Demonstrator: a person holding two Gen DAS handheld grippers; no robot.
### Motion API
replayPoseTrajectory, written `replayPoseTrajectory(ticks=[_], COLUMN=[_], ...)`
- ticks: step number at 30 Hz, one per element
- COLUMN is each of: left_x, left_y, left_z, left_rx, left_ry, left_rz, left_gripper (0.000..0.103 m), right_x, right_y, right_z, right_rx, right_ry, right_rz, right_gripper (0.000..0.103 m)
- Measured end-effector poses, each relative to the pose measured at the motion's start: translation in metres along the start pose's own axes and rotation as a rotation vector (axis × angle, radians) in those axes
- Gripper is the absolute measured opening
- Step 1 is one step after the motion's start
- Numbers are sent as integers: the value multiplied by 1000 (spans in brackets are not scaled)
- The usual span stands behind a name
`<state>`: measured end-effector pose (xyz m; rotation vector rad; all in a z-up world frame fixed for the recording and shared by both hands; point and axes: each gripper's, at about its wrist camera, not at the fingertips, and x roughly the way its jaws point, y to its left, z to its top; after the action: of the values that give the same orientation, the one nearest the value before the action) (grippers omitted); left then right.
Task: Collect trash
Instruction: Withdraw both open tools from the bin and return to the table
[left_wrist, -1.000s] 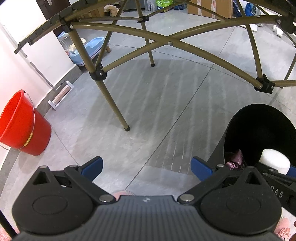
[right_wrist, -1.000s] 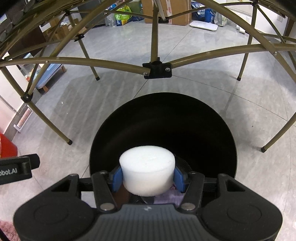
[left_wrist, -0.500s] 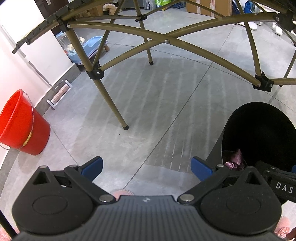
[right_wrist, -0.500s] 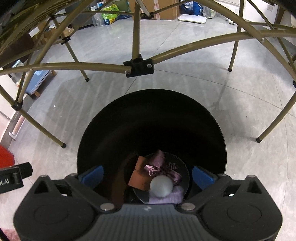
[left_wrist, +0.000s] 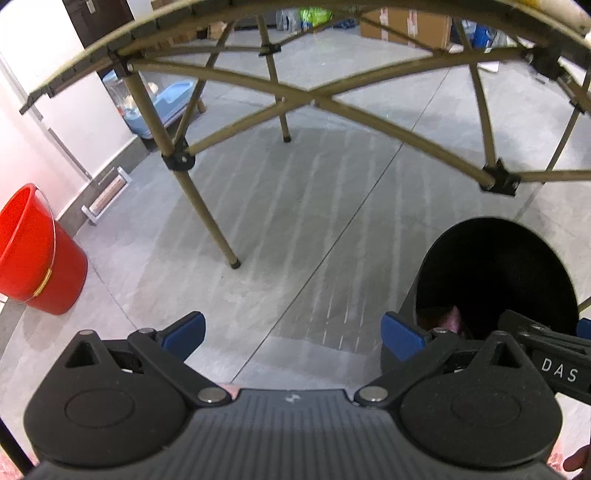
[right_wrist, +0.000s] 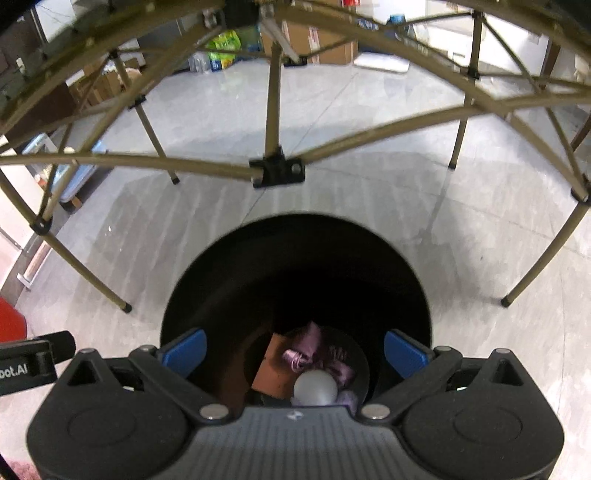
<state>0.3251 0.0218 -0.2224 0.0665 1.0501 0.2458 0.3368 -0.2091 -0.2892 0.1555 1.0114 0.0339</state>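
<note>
A: Starting with the left wrist view. What is the left gripper (left_wrist: 291, 334) doing?

B: Its jaws are standing spread wide with nothing between them, only bare floor (left_wrist: 295, 229) beyond. The black bin (left_wrist: 495, 266) is sitting off to the right of those jaws, just past the right-hand pad. A second ago a white foam puck was showing there, pinched in the right gripper (left_wrist: 546, 332) over the bin's mouth; now that spot is showing only the black arm of the right gripper and a scrap of pink inside the bin.

A: And the red bucket (left_wrist: 33, 254)?

B: Well off to the left of the jaws, beside the wall, playing no part. The folding desk's frame (left_wrist: 207, 206) is arching ahead.

A: Now the right wrist view.

B: Here the change is plain. The right gripper (right_wrist: 293, 352) has just been opening its jaws, and they are now standing fully spread, with nothing pressed between the pads. The white foam puck (right_wrist: 316, 387) is lying down on the bottom of the bin (right_wrist: 207, 288), below and between the spread jaws, resting against purple ribbon (right_wrist: 306, 350) and a brown card scrap (right_wrist: 273, 365).

A: So what is that meaning for the task?

B: I am judging this piece as binned: it is sitting well clear of the pads. Both grippers are empty, so the next piece of trash is waiting to be found; none is showing on the floor in either view.
</note>
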Motion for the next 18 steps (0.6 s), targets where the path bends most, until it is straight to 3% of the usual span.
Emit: replayPoseTrajectory(ticks=[18], left_x=[-63], left_y=[-5], left_z=[18], left_rx=[-66], left_ry=[-238], left_rz=[-78], left_gripper=[103], right_x=[-95], right_y=[-22], right_z=[24], right_rx=[-16], right_ry=[-369], right_rz=[-6], right_gripper=[103])
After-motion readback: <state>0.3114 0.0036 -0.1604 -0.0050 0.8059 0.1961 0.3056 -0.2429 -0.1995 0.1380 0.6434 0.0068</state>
